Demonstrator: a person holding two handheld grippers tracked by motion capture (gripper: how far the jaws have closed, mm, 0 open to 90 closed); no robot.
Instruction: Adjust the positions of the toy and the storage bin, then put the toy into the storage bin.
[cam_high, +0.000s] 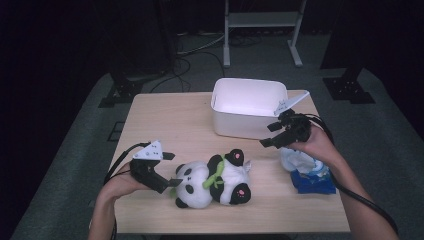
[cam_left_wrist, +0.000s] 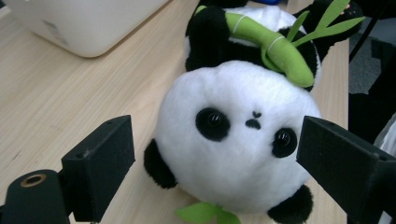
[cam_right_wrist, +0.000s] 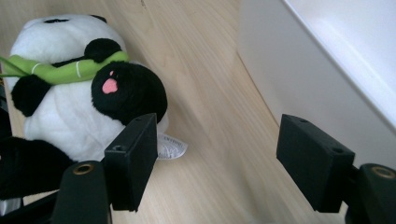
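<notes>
A black-and-white panda plush (cam_high: 212, 182) with a green bamboo stalk (cam_left_wrist: 275, 46) lies on its back on the wooden table (cam_high: 165, 120). My left gripper (cam_high: 171, 169) is open right at the panda's head. In the left gripper view the white face (cam_left_wrist: 238, 140) sits between the two spread jaws, with a gap on each side. My right gripper (cam_high: 269, 135) is open above the table, just in front of the white bin (cam_high: 247, 107). Nothing lies between its jaws. The right gripper view shows the panda (cam_right_wrist: 79, 88) to its left and the bin wall (cam_right_wrist: 299, 70) to its right.
A blue-and-white packet (cam_high: 312, 172) lies on the table under the right hand, near the right edge. The white bin stands open at the back of the table. A metal stand (cam_high: 262, 30) and cables are on the floor beyond.
</notes>
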